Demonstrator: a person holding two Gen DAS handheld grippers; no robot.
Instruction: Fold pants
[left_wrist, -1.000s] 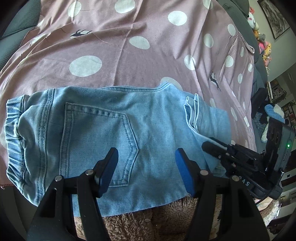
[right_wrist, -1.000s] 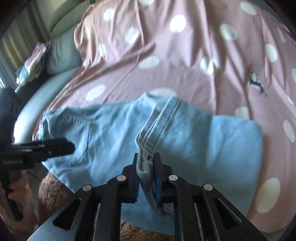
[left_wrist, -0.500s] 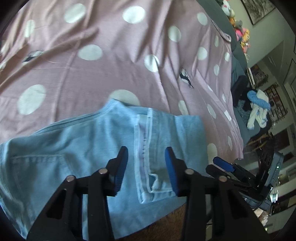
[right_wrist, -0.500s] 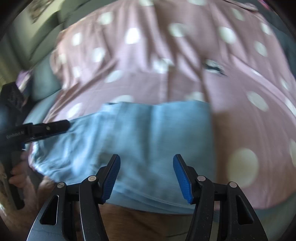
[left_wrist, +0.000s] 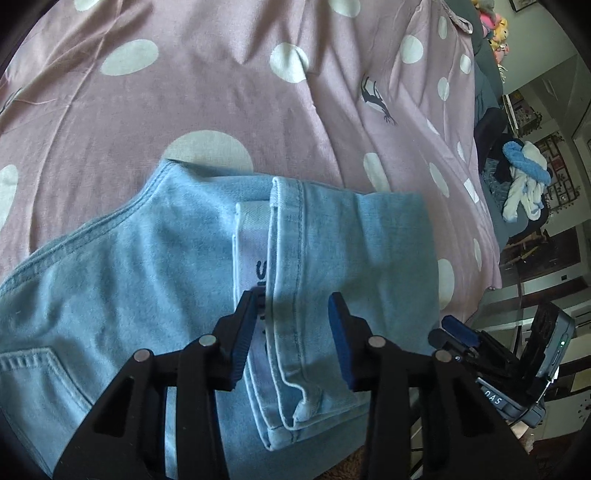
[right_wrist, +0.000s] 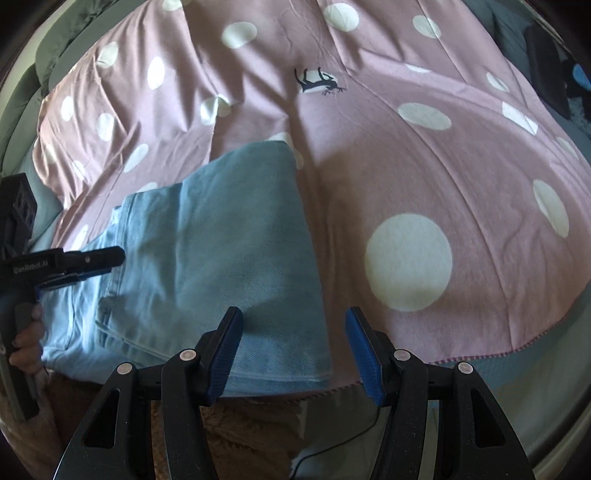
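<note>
The light-blue denim pants (left_wrist: 155, 280) lie at the near edge of the bed, on the pink bedspread with white dots (left_wrist: 229, 92), the legs doubled over the seat. The left gripper (left_wrist: 293, 332) hangs over the hem, fingers (left_wrist: 243, 336) parted and clamping nothing. The right gripper (right_wrist: 293, 352) hovers over the fold's right edge, fingers released. The folded layer looks loose; a shallow pinch could catch only the top ply and drag the stack askew, or off the edge.

The pants (left_wrist: 155, 266) are soft, matt, pale-blue denim with stitched seams. Under them, the bedsheet (left_wrist: 229, 96) is thin, creased pink cotton, dotted white. The left hand-held gripper (left_wrist: 293, 325) is matt black plastic with ribbed blue pads.
</note>
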